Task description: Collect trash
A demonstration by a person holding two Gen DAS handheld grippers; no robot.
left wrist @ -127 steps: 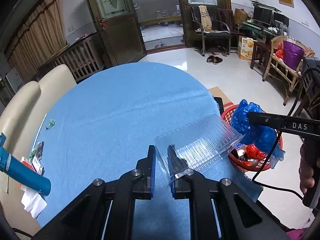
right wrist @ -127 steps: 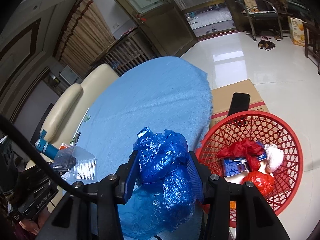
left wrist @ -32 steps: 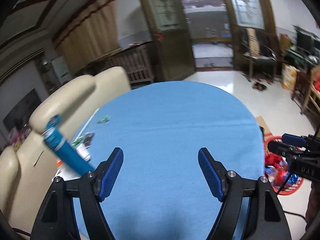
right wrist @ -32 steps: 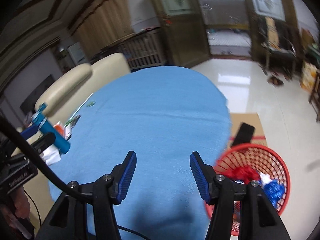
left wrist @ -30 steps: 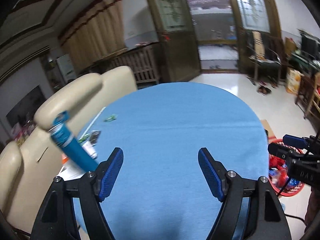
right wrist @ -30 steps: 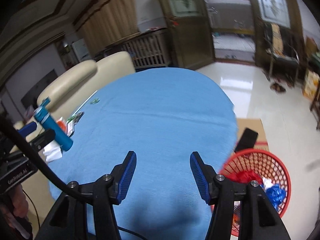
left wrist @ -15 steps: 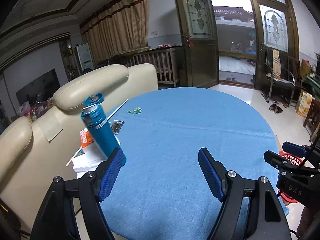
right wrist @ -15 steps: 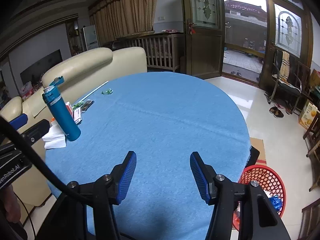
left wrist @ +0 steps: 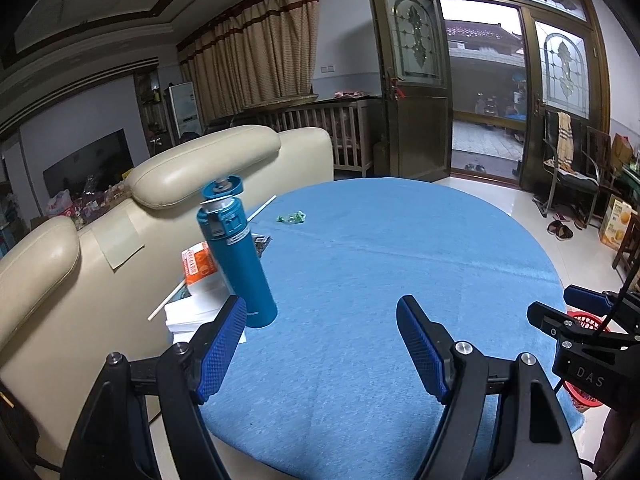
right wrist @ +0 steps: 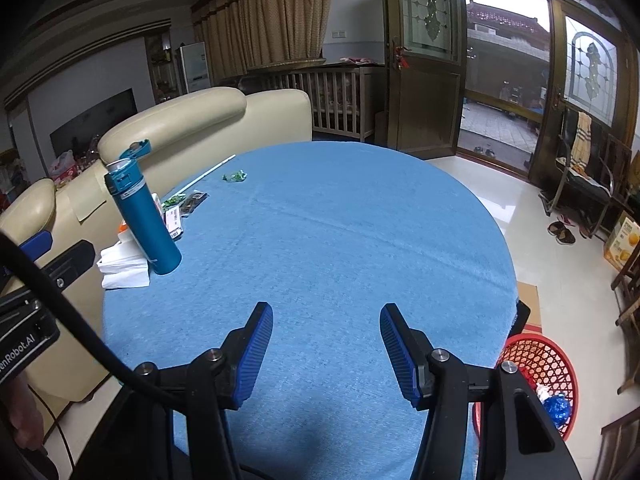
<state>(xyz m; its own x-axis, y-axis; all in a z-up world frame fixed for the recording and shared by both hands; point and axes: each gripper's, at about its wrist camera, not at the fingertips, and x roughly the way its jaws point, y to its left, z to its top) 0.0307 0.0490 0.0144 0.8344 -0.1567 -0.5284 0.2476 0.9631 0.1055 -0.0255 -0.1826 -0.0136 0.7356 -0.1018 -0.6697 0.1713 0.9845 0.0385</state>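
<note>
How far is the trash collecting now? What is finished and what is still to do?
Done: the red basket on the floor already holds a blue bag. In hand: nothing; the left tool and right tool are both open and empty. Left: the green wrapper, the white straw and the small packets beside the blue bottle.

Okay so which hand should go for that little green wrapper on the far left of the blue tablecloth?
Probably the left. The small crumpled green wrapper lies on the left hand-held gripper's side, beyond the tall teal bottle. The right hand-held gripper, by the red mesh basket, would cross the table. Both are open and empty.
</note>
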